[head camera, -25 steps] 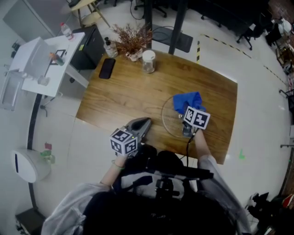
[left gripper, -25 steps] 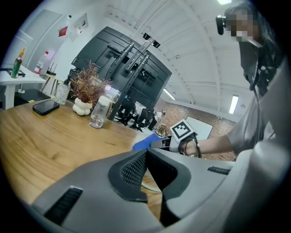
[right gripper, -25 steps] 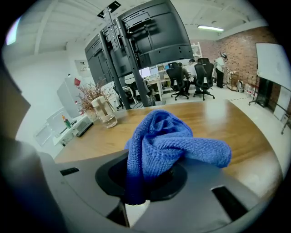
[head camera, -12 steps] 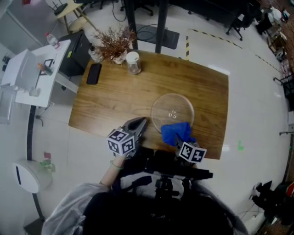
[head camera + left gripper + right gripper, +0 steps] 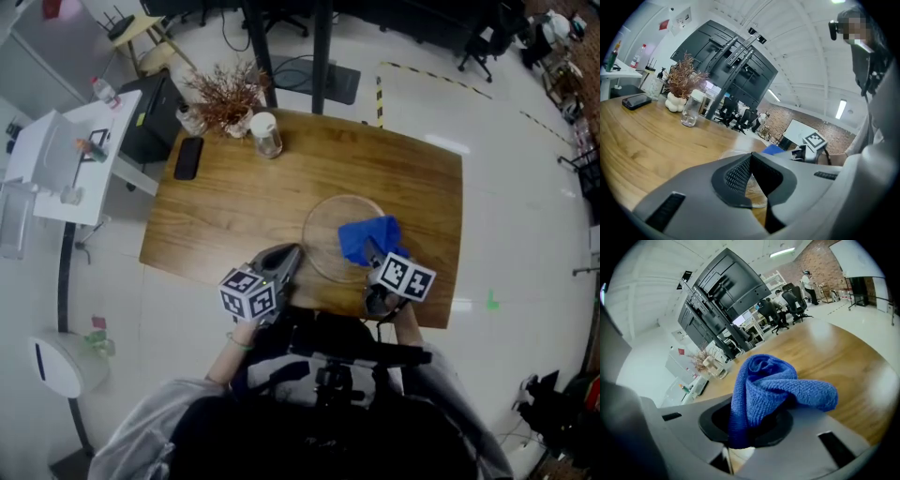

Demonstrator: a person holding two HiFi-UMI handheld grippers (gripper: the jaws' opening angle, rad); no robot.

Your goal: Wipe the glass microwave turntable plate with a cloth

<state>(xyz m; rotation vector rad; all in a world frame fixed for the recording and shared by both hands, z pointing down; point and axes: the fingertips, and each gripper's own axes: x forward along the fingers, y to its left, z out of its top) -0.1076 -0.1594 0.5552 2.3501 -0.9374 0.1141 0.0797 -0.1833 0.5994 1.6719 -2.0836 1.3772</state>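
Clamped in my right claw (image 5: 373, 251) (image 5: 751, 426) is the blue cloth (image 5: 367, 236) (image 5: 773, 385). Its jaws are closed on the bunched fabric, and the rest of the cloth bulges up and forward out of the grip in a thick fold. From the head view the cloth sits over the right part of the glass turntable plate (image 5: 323, 234), with the claw reaching in from the near edge of the wooden surface (image 5: 234, 206). Whether the cloth presses on the glass I cannot tell.

My left claw (image 5: 293, 249) (image 5: 751, 161) holds nothing. Its two dark ribbed pads (image 5: 738, 176) meet at the tip with nothing between them. It hangs over the near side of the surface, its tip just beside the plate's left rim, and in its own view the clear plate (image 5: 730, 153) lies flat on the wood right past the jaws.

At the far left corner of the surface stand a glass jar (image 5: 265, 134), a dried plant in a pale vase (image 5: 225, 94) and a dark phone (image 5: 187, 157), all well apart from the plate.
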